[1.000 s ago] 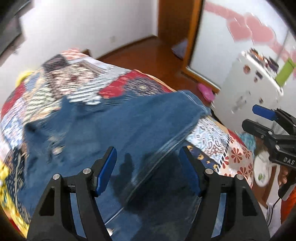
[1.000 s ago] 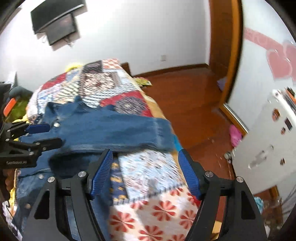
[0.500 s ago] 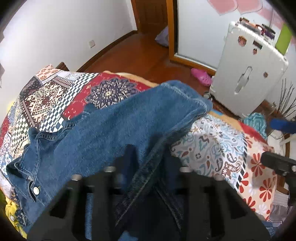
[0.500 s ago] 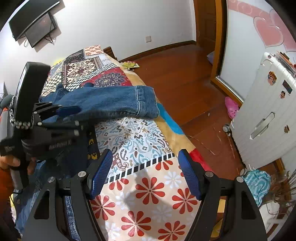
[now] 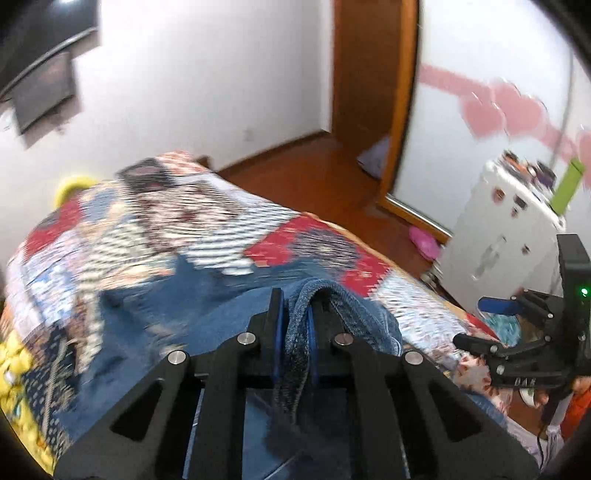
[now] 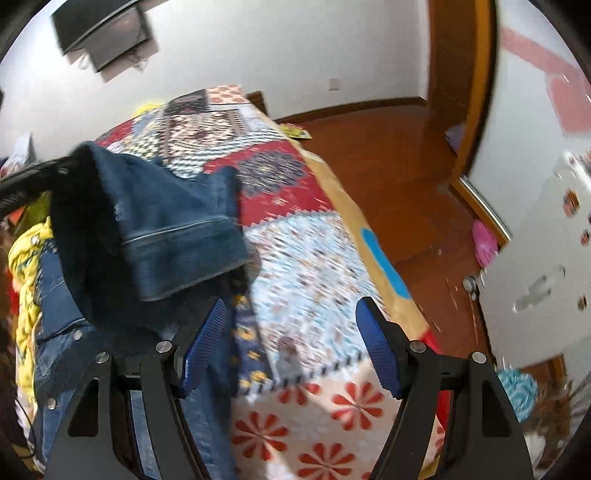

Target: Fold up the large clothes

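A bedroom with white walls and a reddish wooden floor (image 6: 388, 155) holds a bed (image 6: 306, 258) covered by a patchwork quilt of red, blue and floral squares; a dark screen (image 6: 107, 33) hangs on the far wall and a white suitcase (image 5: 506, 236) with stickers stands by the mirrored wardrobe door. The denim jacket (image 6: 155, 229) lies on the near end of the bed, its body spread over the quilt with metal buttons showing at the lower left of the right wrist view. The left gripper (image 5: 295, 332) has its fingers nearly together and closing on a bunched fold of denim that arches up between the blue pads and hangs down past them. In the right wrist view that raised part, a sleeve with its cuff seam, dangles from the left gripper above the rest of the jacket, though the picture is blurred there and the exact grip point is hard to make out. The right gripper (image 6: 291, 343) has its fingers wide apart with nothing between them, hovering over the floral part of the quilt just beside the jacket's edge.
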The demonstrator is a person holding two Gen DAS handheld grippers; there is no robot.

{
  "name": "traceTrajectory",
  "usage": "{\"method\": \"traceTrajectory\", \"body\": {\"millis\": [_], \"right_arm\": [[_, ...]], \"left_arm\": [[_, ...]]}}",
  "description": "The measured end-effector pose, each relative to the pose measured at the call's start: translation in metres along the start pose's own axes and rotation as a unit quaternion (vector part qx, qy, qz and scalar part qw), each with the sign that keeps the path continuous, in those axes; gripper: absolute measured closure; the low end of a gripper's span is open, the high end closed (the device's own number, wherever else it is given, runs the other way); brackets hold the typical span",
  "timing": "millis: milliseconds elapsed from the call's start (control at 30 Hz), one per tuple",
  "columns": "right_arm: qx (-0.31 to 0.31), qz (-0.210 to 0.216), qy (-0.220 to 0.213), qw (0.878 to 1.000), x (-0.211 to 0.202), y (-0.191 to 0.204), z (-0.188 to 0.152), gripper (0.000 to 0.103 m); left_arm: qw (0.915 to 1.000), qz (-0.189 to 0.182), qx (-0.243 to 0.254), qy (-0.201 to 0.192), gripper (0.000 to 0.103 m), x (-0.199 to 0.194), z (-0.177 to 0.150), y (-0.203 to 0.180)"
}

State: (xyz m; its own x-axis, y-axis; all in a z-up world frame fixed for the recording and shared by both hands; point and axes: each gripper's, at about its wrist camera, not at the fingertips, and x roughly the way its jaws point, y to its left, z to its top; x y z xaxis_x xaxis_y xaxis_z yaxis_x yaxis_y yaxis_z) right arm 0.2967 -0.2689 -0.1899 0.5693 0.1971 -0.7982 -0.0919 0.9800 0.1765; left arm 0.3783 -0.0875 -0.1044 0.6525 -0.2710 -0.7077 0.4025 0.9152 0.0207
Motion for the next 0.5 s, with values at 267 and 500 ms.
{"method": "traceTrajectory", "body": {"millis": [267, 500], "right_arm": [[-0.07, 0.041, 0.016, 0.997, 0.018, 0.053, 0.011, 0.033], [-0.109, 0.032, 0.077, 0.991, 0.053, 0.072, 0.001, 0.033]], "left_arm": [[0.9958, 0.071, -0.057, 0.013, 0.093, -0.051, -0.076, 0.077], [0.9847, 0.101, -0.125, 0.066, 0.093, -0.057, -0.152, 0.124]]}}
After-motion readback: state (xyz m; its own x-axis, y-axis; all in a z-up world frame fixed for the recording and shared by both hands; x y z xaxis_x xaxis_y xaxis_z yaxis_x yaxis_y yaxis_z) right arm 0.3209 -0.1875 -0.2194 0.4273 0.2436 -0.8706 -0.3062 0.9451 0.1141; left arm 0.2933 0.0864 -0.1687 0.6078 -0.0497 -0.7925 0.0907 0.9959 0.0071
